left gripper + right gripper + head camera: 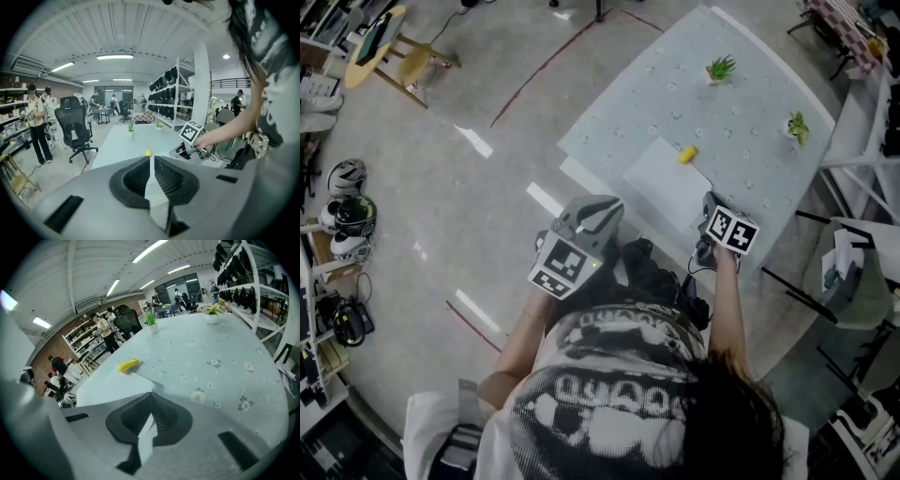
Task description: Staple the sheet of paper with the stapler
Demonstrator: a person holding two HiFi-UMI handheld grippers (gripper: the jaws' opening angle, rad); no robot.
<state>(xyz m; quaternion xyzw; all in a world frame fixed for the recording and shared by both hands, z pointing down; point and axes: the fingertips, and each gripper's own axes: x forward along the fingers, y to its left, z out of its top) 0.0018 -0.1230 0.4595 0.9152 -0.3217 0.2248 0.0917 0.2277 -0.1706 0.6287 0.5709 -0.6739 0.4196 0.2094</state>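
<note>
Dark hair (733,412) and a printed shirt fill the bottom of the head view; beyond them the left tongs (598,211) hang off the worktop (750,103) over the floor, while the right tongs (711,208) sit at its near edge, by the near corner of the sheet of paper (667,183). At the sheet's far corner lies the yellow stapler (686,154). From the left gripper view, those tongs are clenched on nothing and aimed across at the sheet. From the right gripper view, those tongs are clenched too, tips at the paper's corner; whether they pinch it is unclear. I judge the sheet light and limp, apt to slide or crease, so hold it flat by an edge. The stapler looks small, stiff and skiddy: grip its sides, then press its top.
</note>
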